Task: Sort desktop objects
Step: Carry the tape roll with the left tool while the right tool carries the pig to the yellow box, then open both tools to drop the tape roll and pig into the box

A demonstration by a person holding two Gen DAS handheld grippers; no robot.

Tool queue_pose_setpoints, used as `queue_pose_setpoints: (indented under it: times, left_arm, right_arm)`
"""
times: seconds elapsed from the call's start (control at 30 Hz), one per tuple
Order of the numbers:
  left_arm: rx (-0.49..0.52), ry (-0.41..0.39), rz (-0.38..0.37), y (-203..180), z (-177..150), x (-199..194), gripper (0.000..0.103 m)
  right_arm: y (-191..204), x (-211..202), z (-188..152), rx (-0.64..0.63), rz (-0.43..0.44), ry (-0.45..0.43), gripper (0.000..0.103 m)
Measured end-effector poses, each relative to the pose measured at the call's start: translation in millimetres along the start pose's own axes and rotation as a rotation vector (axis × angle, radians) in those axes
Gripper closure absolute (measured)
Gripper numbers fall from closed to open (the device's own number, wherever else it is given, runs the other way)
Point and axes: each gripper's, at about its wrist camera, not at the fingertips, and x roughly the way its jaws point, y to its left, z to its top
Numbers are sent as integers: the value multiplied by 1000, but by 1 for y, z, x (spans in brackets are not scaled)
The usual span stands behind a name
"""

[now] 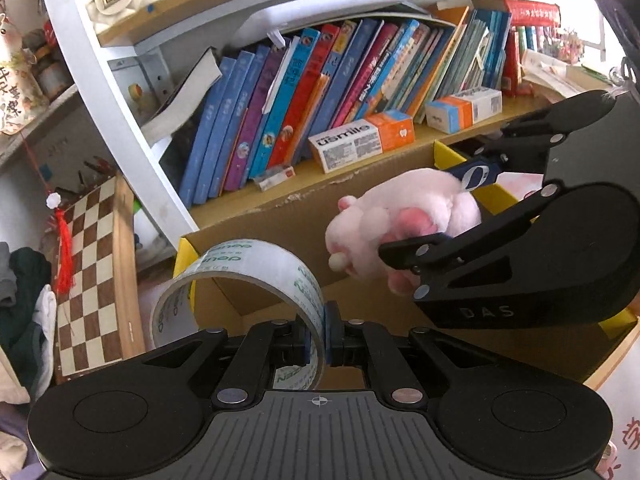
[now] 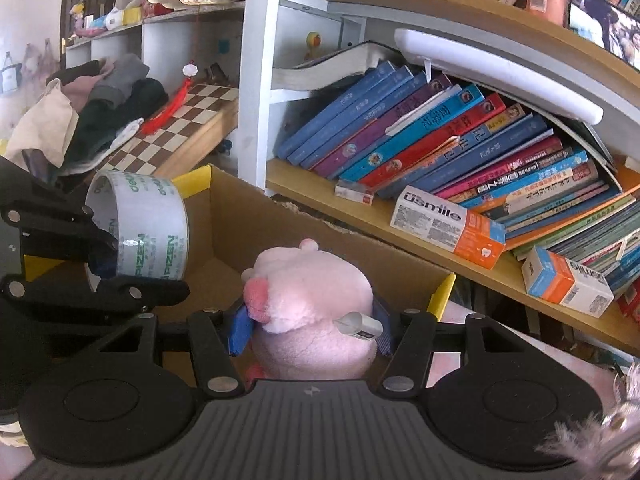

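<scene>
My left gripper [image 1: 317,338] is shut on the wall of a clear tape roll [image 1: 240,280] with green print, held above the left end of an open cardboard box [image 1: 280,208]. The same tape roll [image 2: 140,224] and left gripper [image 2: 108,260] appear at the left of the right wrist view. My right gripper [image 2: 310,330] is shut on a pink plush toy [image 2: 312,292], its blue pads pressing both sides. In the left wrist view that plush toy [image 1: 404,220] hangs over the box with the right gripper [image 1: 452,204] around it.
The cardboard box [image 2: 256,224] has yellow corner strips and stands against a shelf of leaning books [image 2: 440,148]. Small orange-and-white boxes [image 2: 448,224] lie on the shelf board. A chessboard [image 2: 176,120] and a heap of clothes [image 2: 88,112] sit at the left.
</scene>
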Motion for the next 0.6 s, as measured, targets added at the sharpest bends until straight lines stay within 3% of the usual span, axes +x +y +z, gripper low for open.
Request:
queue_pose_setpoints:
  times: [0.37, 0.47, 0.6]
  left_arm:
    - [16, 62, 19, -8, -1, 8, 89]
    - [17, 76, 33, -9, -1, 9, 81]
    - [-6, 97, 27, -7, 0, 8, 62]
  right_arm:
    - [1, 3, 2, -19, 22, 19, 44]
    - [0, 1, 2, -18, 30, 11, 40]
    - [-3, -4, 1, 3, 47, -14, 25]
